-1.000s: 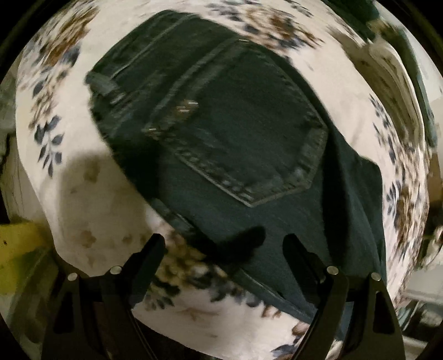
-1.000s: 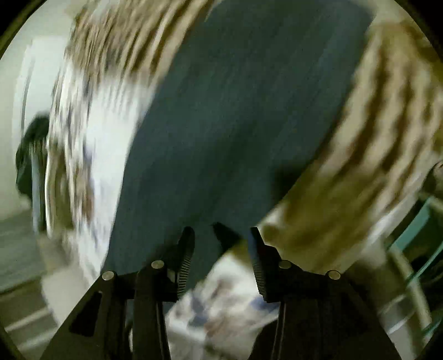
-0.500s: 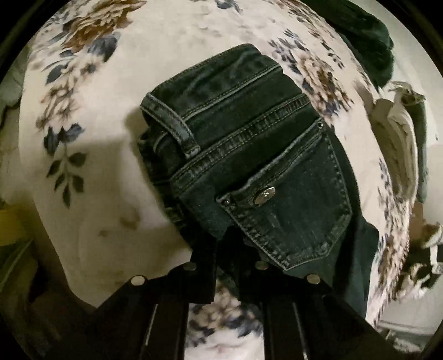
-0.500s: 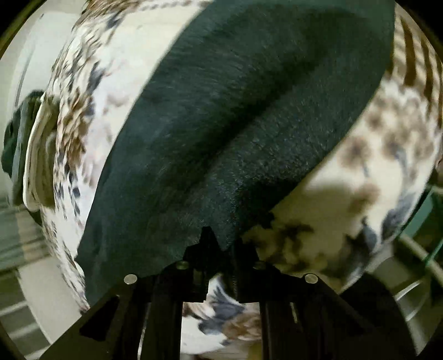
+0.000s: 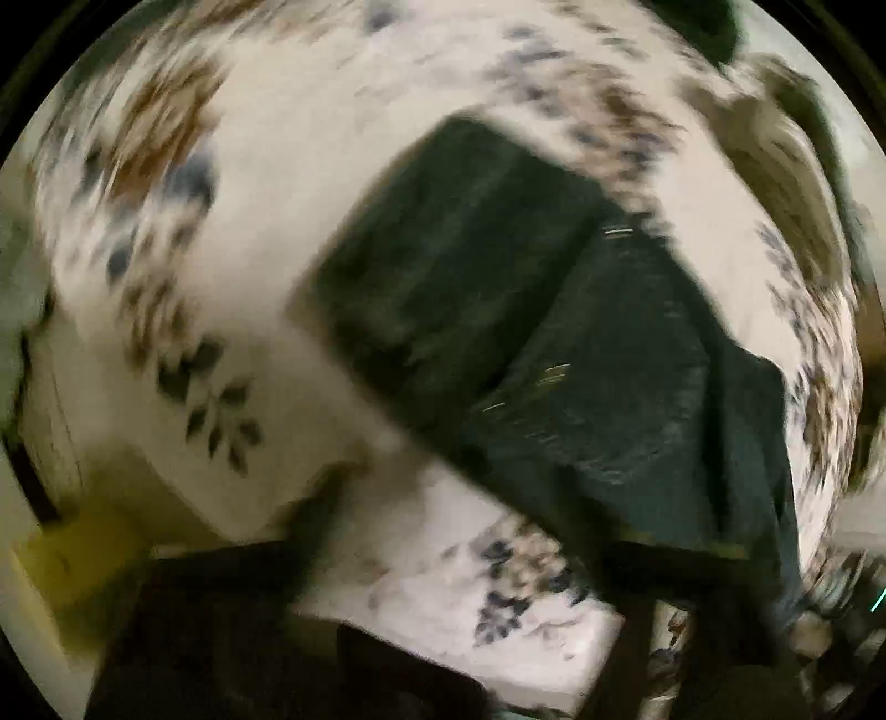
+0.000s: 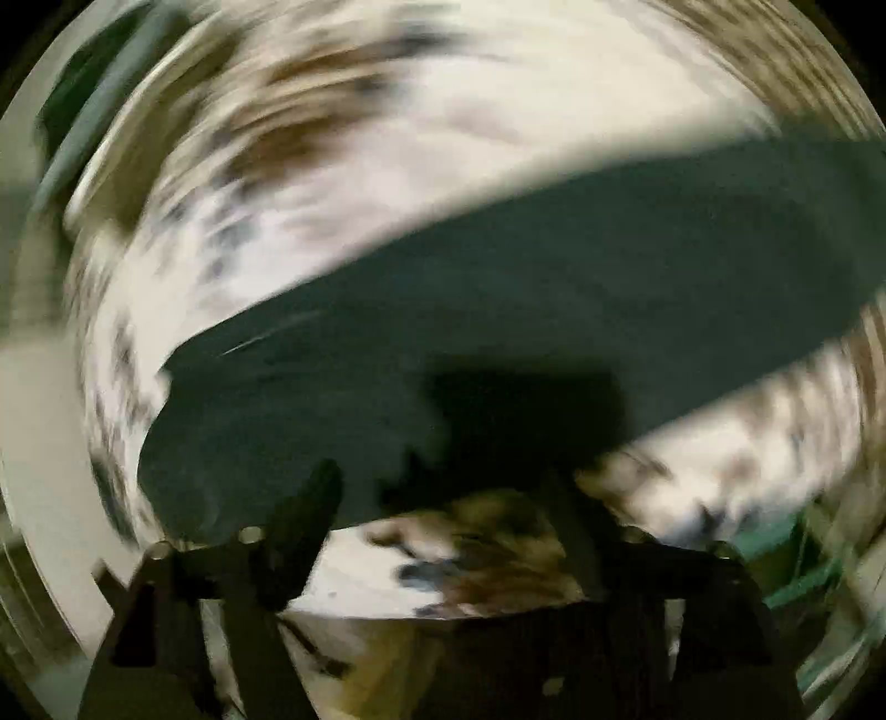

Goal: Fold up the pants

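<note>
Dark denim pants (image 5: 554,354) lie on a floral bedspread (image 5: 310,138), waistband end up and left, back pocket toward the right; the view is blurred by motion. My left gripper (image 5: 465,559) is open, its fingers spread wide at the bottom, just short of the pants' near edge. In the right wrist view the pants (image 6: 554,310) stretch as a dark band across the bedspread (image 6: 443,127). My right gripper (image 6: 448,498) is open, fingers apart at the pants' near edge, holding nothing.
Other clothes (image 5: 775,138) lie piled at the far right of the bed, with a dark garment (image 5: 703,22) behind them. Something yellow (image 5: 72,548) shows at the lower left beyond the bed edge. A green object (image 6: 803,576) sits off the bed's right side.
Both grippers were shut on the pants' edge half a second ago; both have now opened and let go, and both are moving fast, blurring the views.
</note>
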The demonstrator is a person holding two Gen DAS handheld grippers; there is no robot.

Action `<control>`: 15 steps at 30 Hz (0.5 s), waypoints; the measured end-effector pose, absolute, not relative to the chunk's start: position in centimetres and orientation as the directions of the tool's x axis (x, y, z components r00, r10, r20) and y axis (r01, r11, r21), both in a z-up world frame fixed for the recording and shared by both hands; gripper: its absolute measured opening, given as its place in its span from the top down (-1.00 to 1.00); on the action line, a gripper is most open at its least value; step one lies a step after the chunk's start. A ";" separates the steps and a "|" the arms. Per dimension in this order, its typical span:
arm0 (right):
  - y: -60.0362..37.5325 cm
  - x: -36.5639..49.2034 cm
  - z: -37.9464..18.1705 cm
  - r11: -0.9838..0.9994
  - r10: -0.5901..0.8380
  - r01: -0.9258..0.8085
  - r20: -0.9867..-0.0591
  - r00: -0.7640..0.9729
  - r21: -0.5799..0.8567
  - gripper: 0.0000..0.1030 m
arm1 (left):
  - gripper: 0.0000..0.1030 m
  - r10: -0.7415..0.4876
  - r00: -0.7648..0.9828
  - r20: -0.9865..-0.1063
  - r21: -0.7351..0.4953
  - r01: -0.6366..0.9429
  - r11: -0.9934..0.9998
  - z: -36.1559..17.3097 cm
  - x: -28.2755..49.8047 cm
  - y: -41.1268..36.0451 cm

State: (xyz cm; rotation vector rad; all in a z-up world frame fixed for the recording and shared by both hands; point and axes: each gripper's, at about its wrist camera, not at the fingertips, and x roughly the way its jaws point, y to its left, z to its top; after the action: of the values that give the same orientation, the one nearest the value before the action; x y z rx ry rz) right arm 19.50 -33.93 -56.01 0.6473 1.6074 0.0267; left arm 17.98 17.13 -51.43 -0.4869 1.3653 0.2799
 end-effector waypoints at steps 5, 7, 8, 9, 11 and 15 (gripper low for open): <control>-24.4 28.0 -56.8 0.939 0.343 0.014 -0.938 -0.053 0.342 -0.51 | -0.75 -0.094 0.207 -0.974 -0.172 -0.401 0.900 -52.4 20.9 14.2; -21.4 29.3 -58.8 0.952 0.260 -0.134 -0.958 -0.118 0.275 -0.50 | -0.75 -0.111 0.198 -0.974 -0.184 -0.401 0.897 -53.5 21.9 13.8; -20.4 29.3 -59.4 0.952 0.210 -0.197 -0.968 -0.137 0.234 -0.23 | -0.75 -0.116 0.192 -0.975 -0.185 -0.398 0.899 -53.9 22.4 13.7; -19.7 29.1 -59.7 0.951 0.123 -0.268 -0.984 -0.127 0.153 0.13 | -0.75 -0.108 0.179 -0.978 -0.172 -0.397 0.902 -54.2 23.0 13.6; -19.8 30.2 -58.9 0.954 0.130 -0.257 -0.986 -0.101 0.152 0.88 | -0.75 -0.107 0.166 -0.980 -0.165 -0.391 0.906 -54.9 23.5 13.7; -24.6 30.8 -55.7 0.973 0.219 -0.080 -0.976 0.003 0.218 0.97 | -0.74 -0.129 0.160 -0.979 -0.184 -0.405 0.896 -55.9 23.2 15.0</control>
State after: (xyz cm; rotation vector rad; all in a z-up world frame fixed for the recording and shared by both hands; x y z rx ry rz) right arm 30.76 -24.58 -55.69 0.1105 1.5510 0.2346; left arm 23.19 15.05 -55.88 -0.4577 1.4109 0.2070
